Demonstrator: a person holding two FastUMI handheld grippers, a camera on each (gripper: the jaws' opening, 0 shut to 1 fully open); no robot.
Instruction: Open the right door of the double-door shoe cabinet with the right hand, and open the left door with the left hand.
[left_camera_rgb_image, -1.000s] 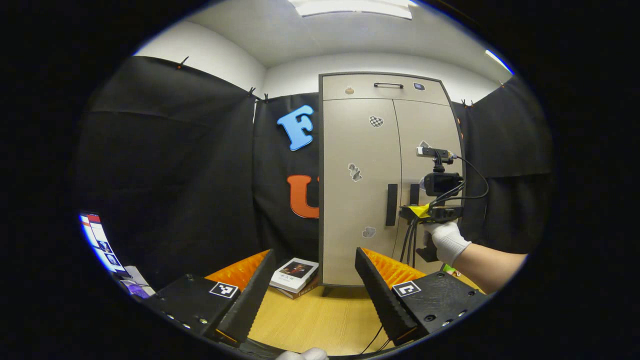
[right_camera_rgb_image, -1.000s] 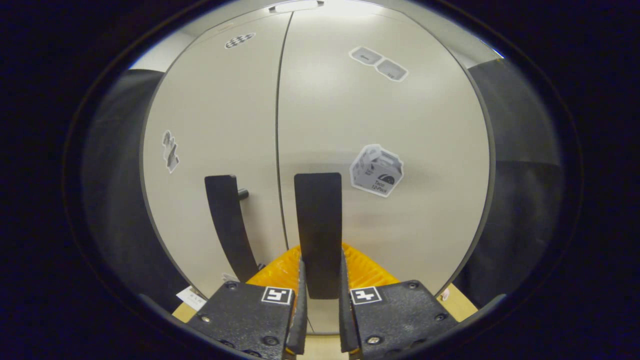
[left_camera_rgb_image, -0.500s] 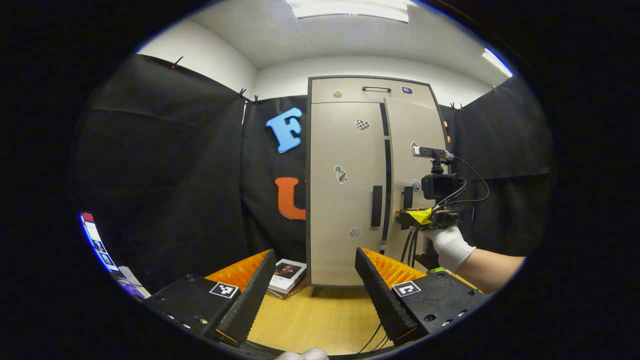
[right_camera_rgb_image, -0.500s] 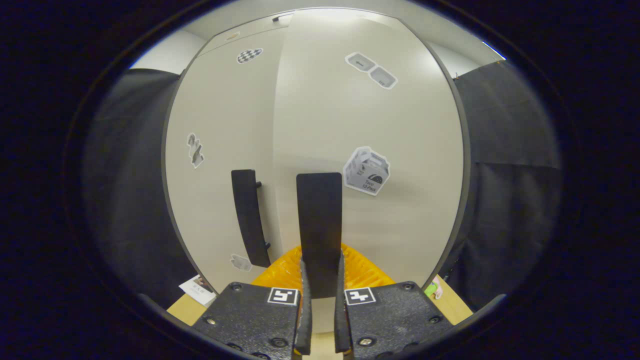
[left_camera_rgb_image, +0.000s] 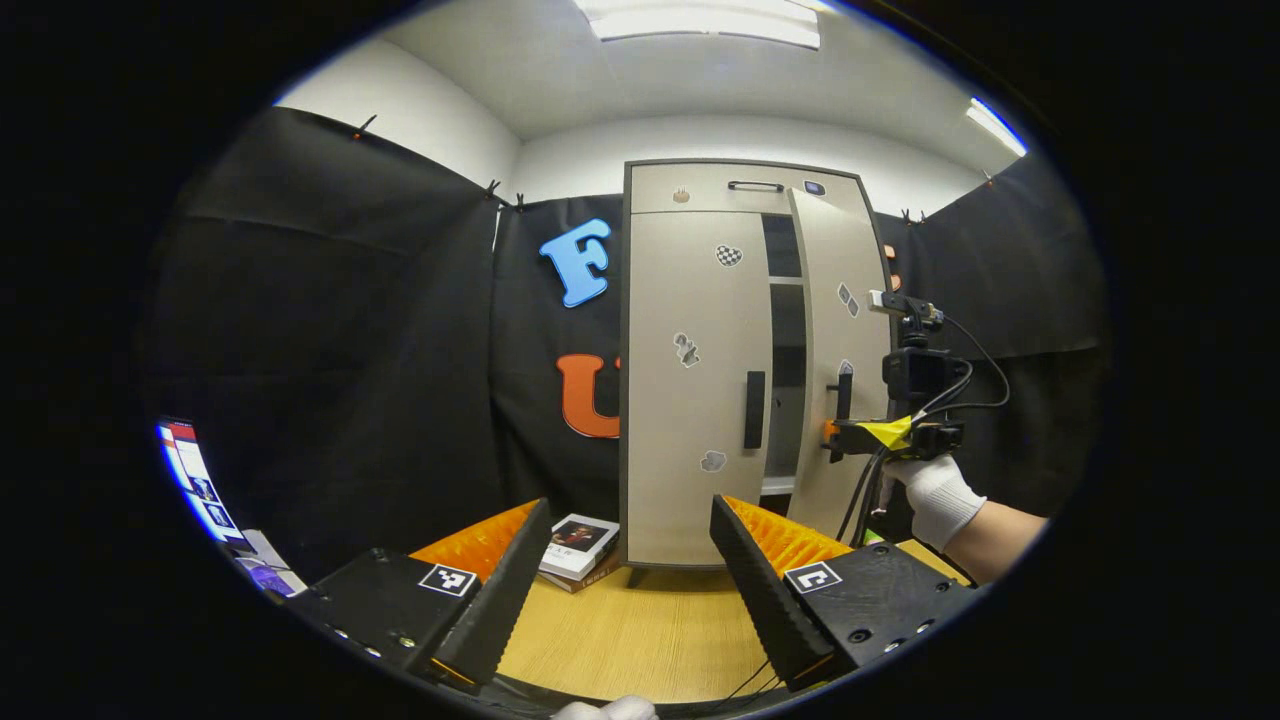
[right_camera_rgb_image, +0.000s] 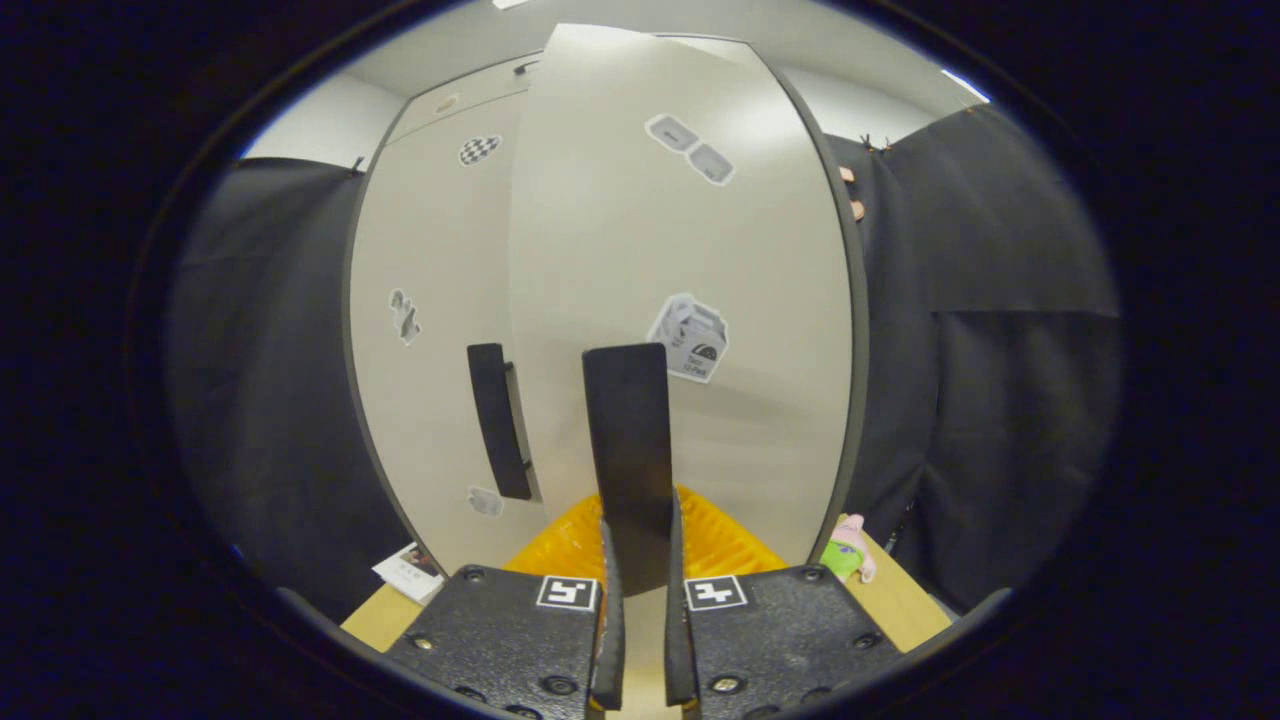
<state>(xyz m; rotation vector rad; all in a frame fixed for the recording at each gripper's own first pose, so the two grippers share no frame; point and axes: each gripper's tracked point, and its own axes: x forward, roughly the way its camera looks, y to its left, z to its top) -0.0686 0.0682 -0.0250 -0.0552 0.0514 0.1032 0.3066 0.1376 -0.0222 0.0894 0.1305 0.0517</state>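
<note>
At the far left of the left gripper view, the left gripper (left_camera_rgb_image: 620, 590) hangs low over the wooden table (left_camera_rgb_image: 640, 640), its two fingers spread wide with nothing between them, well apart from the shoe cabinet (left_camera_rgb_image: 745, 365). A book (left_camera_rgb_image: 578, 542) lies just beside the cabinet's foot. The left door (left_camera_rgb_image: 690, 385) sits flush in its frame, its handle (left_camera_rgb_image: 754, 409) untouched. Further right, the right door (right_camera_rgb_image: 690, 300) stands partly swung out, showing dark shelves behind it. The right gripper (right_camera_rgb_image: 635, 640) is clamped on that door's handle (right_camera_rgb_image: 625, 450), both fingers pressing the bar from either side. To finish this step well, the pull should probably follow the door's arc around its right-hand hinge, not a straight line, or the bar may slip from the pads. The left handle comes next.
</note>
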